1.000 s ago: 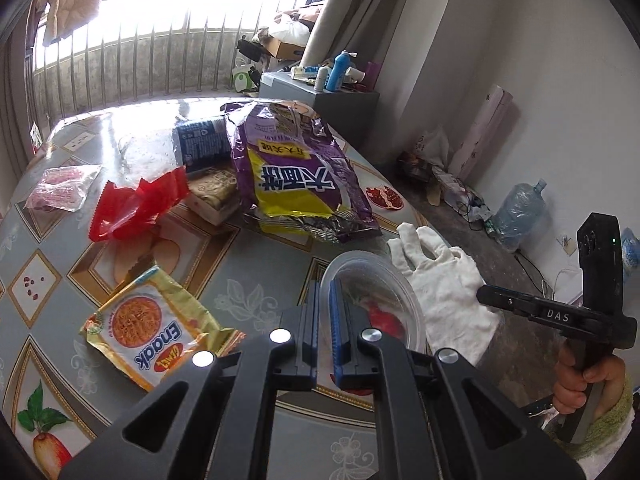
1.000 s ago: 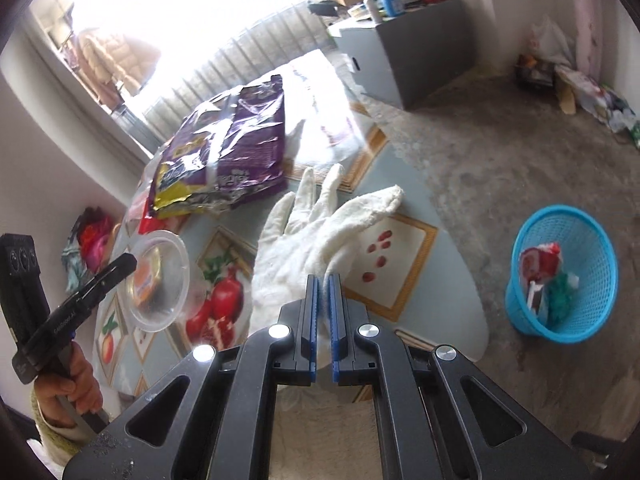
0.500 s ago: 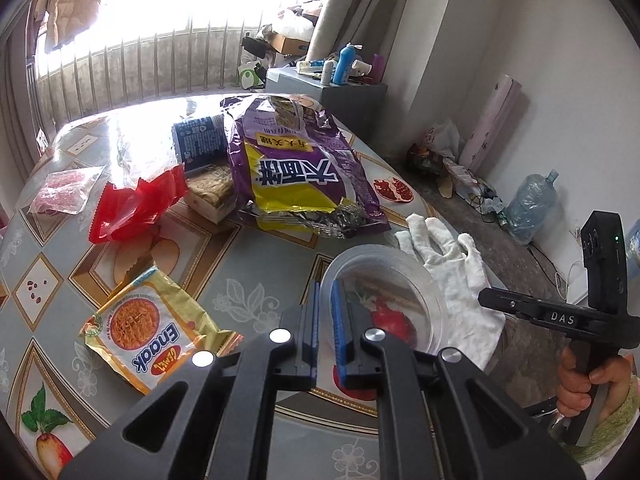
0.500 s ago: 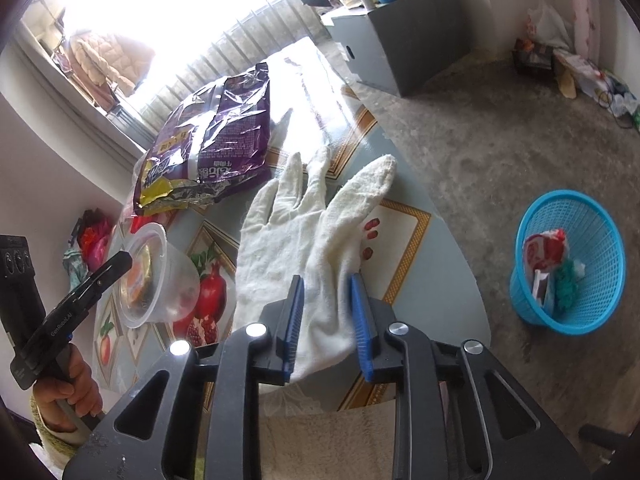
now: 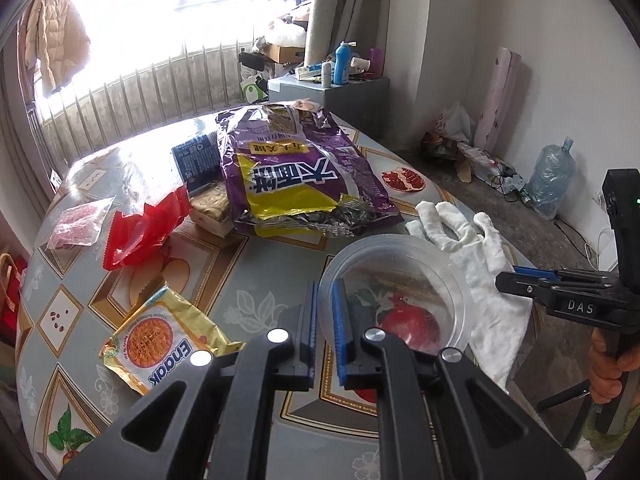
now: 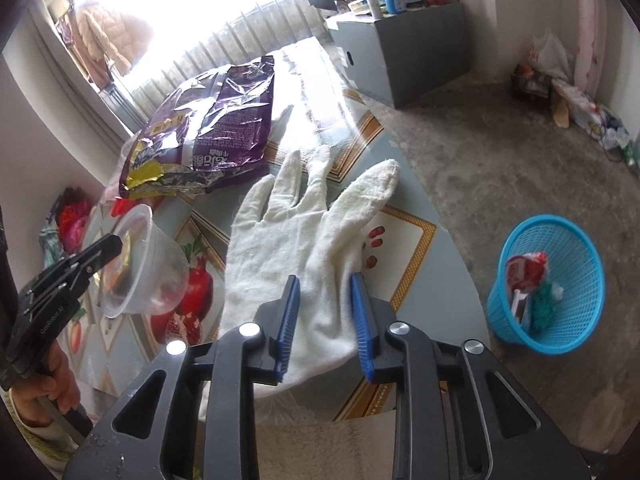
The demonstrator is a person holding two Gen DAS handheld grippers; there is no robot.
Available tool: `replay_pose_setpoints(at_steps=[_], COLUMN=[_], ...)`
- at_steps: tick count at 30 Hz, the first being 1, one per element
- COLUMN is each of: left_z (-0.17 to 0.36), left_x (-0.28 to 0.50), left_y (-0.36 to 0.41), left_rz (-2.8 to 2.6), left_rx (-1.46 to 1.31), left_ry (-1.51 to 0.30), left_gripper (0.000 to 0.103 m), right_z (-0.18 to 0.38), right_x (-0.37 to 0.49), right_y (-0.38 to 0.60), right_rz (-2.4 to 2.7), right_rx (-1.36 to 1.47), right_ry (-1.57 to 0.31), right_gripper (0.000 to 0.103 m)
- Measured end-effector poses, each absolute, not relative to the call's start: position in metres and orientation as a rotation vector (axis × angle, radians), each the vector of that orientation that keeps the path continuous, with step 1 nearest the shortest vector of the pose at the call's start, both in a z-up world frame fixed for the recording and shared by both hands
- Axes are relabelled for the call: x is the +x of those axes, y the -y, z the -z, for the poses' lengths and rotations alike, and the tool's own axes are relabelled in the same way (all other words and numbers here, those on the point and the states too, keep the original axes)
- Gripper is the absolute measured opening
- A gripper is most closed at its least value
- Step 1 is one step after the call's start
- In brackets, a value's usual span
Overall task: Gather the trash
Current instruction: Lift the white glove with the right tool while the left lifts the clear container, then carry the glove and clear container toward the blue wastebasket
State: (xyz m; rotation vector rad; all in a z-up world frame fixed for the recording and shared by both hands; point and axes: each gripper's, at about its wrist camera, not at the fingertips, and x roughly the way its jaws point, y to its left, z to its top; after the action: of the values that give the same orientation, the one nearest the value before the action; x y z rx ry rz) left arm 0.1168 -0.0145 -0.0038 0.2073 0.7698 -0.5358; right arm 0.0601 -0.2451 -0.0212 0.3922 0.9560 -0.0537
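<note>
Your left claw (image 5: 325, 312) points down at a slant toward the round tabletop (image 5: 256, 276) with the fruit-picture cloth. It pinches the rim of the clear round plastic tub (image 5: 396, 280), one blue pad inside the wall and one outside. In the right view the tub (image 6: 148, 264) hangs tipped on its side above the tabletop, held by that claw (image 6: 102, 254), and your hand (image 6: 44, 392) wraps the handle low at the left edge.

Your right claw (image 6: 325, 320) also points down at a slant. Its blue pads stand a little apart, one on each side of the cuff end of the white cloth glove (image 6: 304, 240). The pads have just been closing a bit, but they do not squeeze the glove; it lies flat between them, fingers pointing away from you. In the left view the glove (image 5: 472, 264) lies just beside the tub, near the tabletop's edge, and your right hand (image 5: 608, 364) grips the handle at the right.

The big purple and yellow crinkly snack bag (image 5: 300, 176) lies farther back. A red plastic wrapper (image 5: 140, 228) and a yellow noodle packet (image 5: 160, 340) lie to the left.

The blue plastic mesh basket (image 6: 560, 280) stands on the floor, well apart from the tabletop, with some trash in it.
</note>
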Motion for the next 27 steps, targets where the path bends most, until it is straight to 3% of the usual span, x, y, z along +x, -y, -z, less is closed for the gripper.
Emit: replay_pose_setpoints(at_steps=[8,27], left_z=[0.002,-0.011], left_x=[0.114,0.104], left_y=[0.019,0.020], left_rz=[0.529,0.523], left_rx=[0.235,0.251], left_ry=[-0.749,-0.701], left_gripper=[0.008,0.006], right_z=[0.022,-0.007], right_x=[0.060,0.056], right_y=[0.248,0.251], right_rz=[0.064,0.014], right_rx=[0.392,0.431], right_ry=[-0.958,-0.864], right_gripper=[0.006,0.004])
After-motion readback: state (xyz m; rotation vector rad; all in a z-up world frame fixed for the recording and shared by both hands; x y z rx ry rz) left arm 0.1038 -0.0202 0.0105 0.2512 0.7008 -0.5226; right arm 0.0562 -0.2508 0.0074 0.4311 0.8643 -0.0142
